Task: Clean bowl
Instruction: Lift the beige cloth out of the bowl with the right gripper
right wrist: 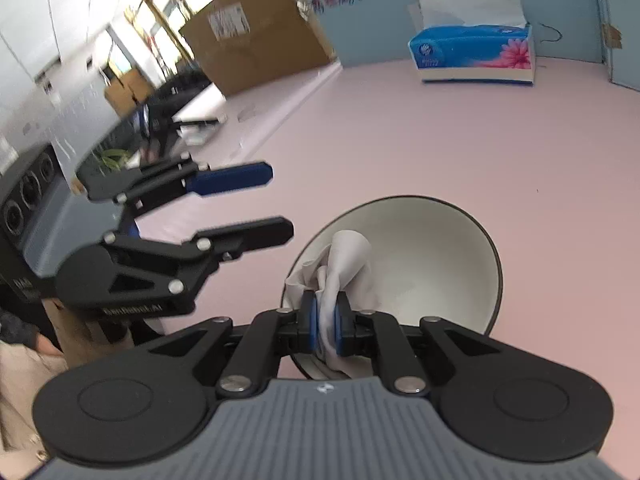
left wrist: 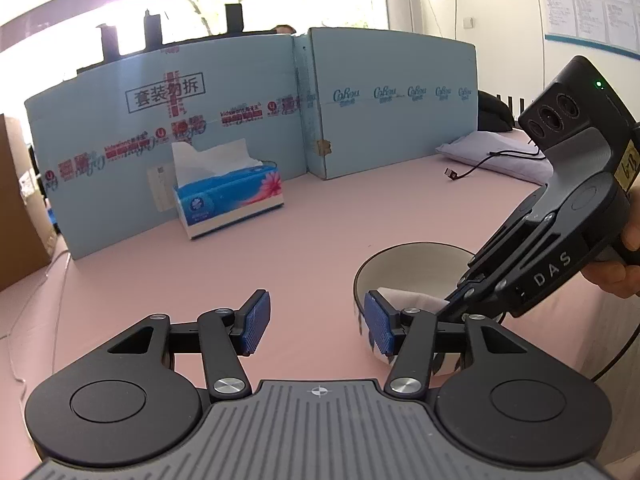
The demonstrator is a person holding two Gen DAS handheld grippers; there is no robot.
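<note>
Your right gripper is clamped on a crumpled white tissue, which hangs inside the near-left part of the bowl. The bowl stands upright on the pink tabletop, near you and right of centre. Your left gripper stands wide, holding nothing, just left of the bowl; its right finger sits at the bowl's near-left rim, and contact cannot be confirmed.

Hazards from this position:

- Nothing clamps the bowl. Sideways wiping pressure can slide or tip it across the smooth tabletop.
- The tissue is gripped by a small fold only. Dragging it hard against the wall can tear it or pull it free of the pads.
- The two grippers work close together at the rim. A wide sweep can knock them together.
- The tissue box stands far left, well apart, so replacing a lost tissue means a long reach.
</note>
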